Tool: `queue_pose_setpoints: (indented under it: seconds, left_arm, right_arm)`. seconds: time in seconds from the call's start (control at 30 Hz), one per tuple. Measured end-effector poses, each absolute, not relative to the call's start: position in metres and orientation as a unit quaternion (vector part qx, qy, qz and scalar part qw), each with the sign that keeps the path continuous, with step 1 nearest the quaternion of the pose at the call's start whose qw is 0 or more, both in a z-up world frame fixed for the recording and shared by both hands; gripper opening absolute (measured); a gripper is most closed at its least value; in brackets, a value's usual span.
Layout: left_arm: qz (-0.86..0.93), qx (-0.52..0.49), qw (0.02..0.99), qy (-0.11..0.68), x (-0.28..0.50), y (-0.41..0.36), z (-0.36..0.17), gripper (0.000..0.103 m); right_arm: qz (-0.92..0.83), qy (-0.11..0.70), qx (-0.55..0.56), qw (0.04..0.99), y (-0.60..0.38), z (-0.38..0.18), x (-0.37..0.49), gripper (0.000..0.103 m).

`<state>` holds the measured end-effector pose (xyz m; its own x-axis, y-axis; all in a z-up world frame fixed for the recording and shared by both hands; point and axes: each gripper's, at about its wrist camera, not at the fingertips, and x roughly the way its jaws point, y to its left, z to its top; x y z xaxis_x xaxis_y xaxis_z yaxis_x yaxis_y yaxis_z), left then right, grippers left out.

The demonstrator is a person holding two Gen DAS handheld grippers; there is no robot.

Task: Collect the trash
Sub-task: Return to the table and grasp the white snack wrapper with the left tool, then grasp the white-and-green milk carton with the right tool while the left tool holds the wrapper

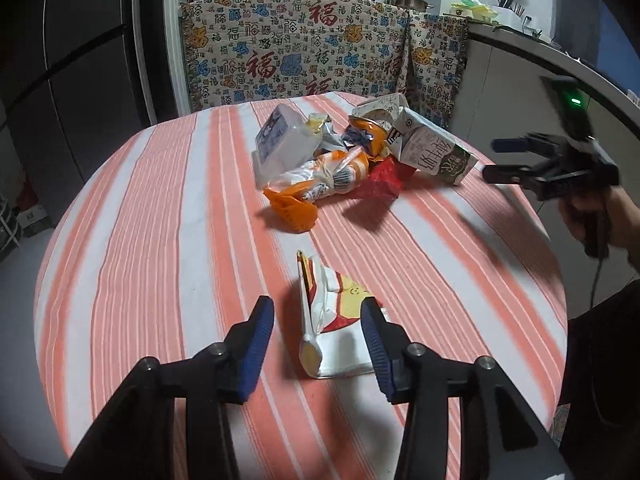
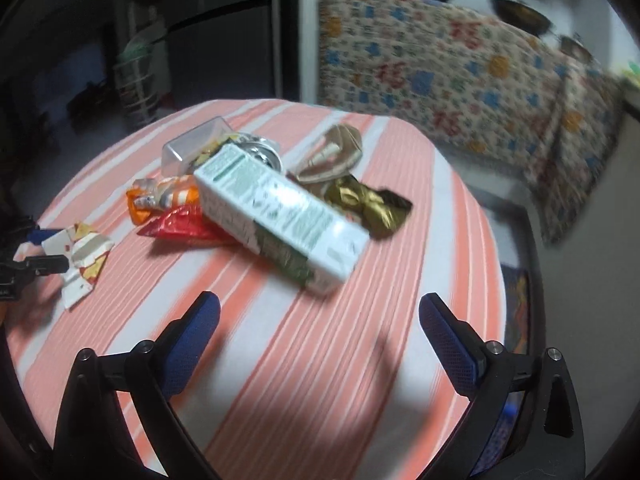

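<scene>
A white, red and yellow snack wrapper (image 1: pixel 332 320) lies flat on the striped tablecloth (image 1: pixel 160 240). My left gripper (image 1: pixel 318 301) is open with the wrapper between its blue pads; the right pad meets the wrapper's edge and the left pad stands clear of it. Farther back is a trash pile: a clear plastic box (image 1: pixel 284 144), an orange wrapper (image 1: pixel 320 176), a red wrapper (image 1: pixel 380 184), a crushed can (image 1: pixel 368 132) and a milk carton (image 1: pixel 432 148). My right gripper (image 2: pixel 320 297) is wide open and empty, hovering short of the carton (image 2: pixel 280 216).
A gold wrapper (image 2: pixel 368 204) and crumpled brown paper (image 2: pixel 336 156) lie behind the carton. A patterned cloth (image 1: pixel 320 48) drapes a cabinet beyond the table, with pots on top. A dark fridge (image 1: pixel 80 60) stands at the left, a counter (image 1: pixel 520 64) at the right.
</scene>
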<state>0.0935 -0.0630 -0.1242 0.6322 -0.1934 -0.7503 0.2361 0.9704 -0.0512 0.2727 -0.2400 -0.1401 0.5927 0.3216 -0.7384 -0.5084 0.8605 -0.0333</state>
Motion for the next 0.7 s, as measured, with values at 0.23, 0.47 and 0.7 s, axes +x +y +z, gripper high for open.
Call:
queue_pose_setpoints:
  seconds: [0.23,0.47,0.7]
  left_arm:
    - [-0.118,0.023,0.899,0.422,0.09,-0.063,-0.132,0.046]
    - [-0.117,0.001,0.902,0.416,0.086,-0.058,-0.132,0.046]
    - [-0.115,-0.009,0.908,0.402,0.076,-0.064,-0.13,0.046]
  right_arm:
    - [0.274,0.407,-0.233,0.84,-0.204,-0.156,0.315,0.101]
    - [0.309,0.436,-0.209,0.819,-0.207,-0.151,0.307,0.052]
    - [0.274,0.51,0.014,0.815,-0.242,-0.135,0.244,0.043]
